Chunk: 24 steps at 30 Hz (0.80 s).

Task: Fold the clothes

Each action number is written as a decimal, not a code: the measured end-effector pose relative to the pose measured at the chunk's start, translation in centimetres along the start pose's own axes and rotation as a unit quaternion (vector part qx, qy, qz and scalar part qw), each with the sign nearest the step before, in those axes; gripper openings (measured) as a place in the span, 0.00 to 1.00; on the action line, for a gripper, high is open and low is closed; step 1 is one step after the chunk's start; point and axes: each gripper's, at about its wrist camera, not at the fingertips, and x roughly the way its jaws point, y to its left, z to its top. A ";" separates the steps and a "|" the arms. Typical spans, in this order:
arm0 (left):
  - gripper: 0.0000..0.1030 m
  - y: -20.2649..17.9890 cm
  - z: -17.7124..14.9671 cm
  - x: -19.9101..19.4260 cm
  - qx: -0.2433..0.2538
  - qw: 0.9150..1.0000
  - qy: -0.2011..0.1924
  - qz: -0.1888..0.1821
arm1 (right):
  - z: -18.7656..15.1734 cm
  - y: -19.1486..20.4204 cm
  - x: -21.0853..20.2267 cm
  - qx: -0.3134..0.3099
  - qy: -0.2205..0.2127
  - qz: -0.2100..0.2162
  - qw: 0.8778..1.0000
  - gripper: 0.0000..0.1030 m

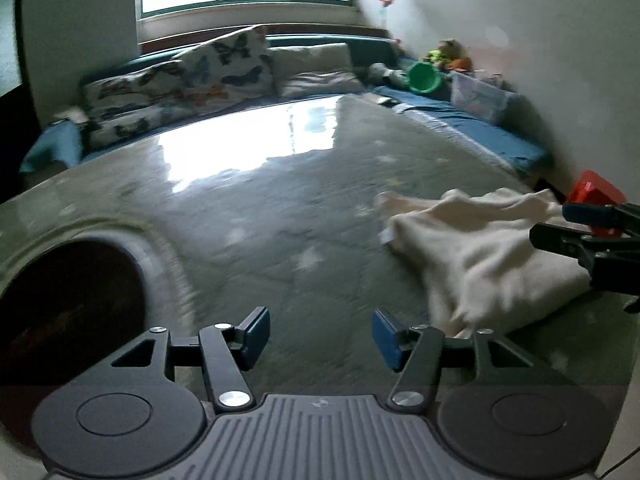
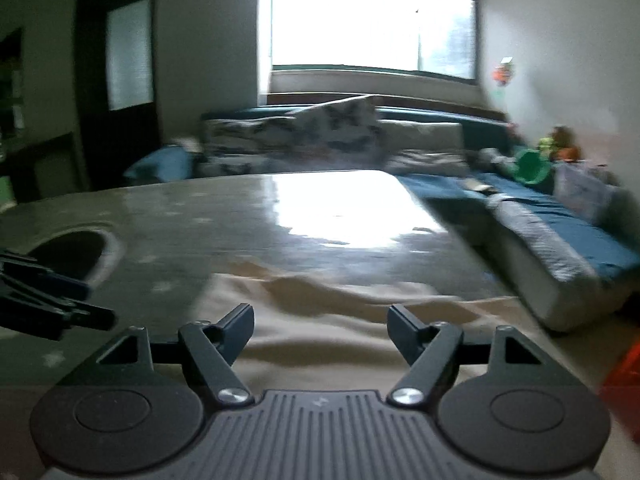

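Note:
A cream garment (image 1: 480, 256) lies crumpled on the glossy grey-green table (image 1: 280, 208), to the right of my left gripper (image 1: 320, 340). That gripper is open over bare tabletop, with nothing between its blue pads (image 1: 386, 340). My right gripper (image 1: 556, 222) comes in from the right edge above the garment. In the right wrist view the right gripper (image 2: 320, 332) stands open just above the cream garment (image 2: 320, 300), and its fingers hold none of the cloth. The left gripper (image 2: 94, 302) shows at the left edge.
A dark round hole (image 1: 68, 308) is set in the table at the left. Behind the table runs a blue-cushioned bench (image 1: 480, 124) with butterfly pillows (image 1: 180, 80), a green bucket (image 1: 424, 76) and a clear box (image 1: 476, 96). A red object (image 1: 596, 192) sits at the right.

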 end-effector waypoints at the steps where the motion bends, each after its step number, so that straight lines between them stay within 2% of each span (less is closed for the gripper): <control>1: 0.69 0.7 -0.4 -0.4 -0.006 1.000 0.001 0.010 | 0.1 1.0 0.1 -0.004 0.000 0.012 1.000 0.77; 5: 0.69 3.8 -2.3 -2.1 -0.030 0.999 -0.002 0.043 | 0.4 4.9 0.7 -0.030 0.001 0.056 0.998 0.79; 7: 0.72 5.5 -3.2 -3.1 -0.046 0.997 -0.002 0.059 | 0.4 7.1 1.3 -0.043 0.006 0.080 0.996 0.80; 12: 0.78 10.0 -5.3 -5.2 -0.085 0.990 -0.008 0.108 | 0.4 11.7 3.0 -0.071 0.016 0.124 0.990 0.82; 17: 0.81 14.1 -7.2 -7.0 -0.119 0.980 -0.013 0.160 | 0.6 15.2 5.0 -0.088 0.031 0.155 0.984 0.82; 24: 0.86 19.2 -9.6 -8.7 -0.162 0.961 -0.019 0.222 | 0.8 17.5 7.9 -0.089 0.050 0.172 0.980 0.84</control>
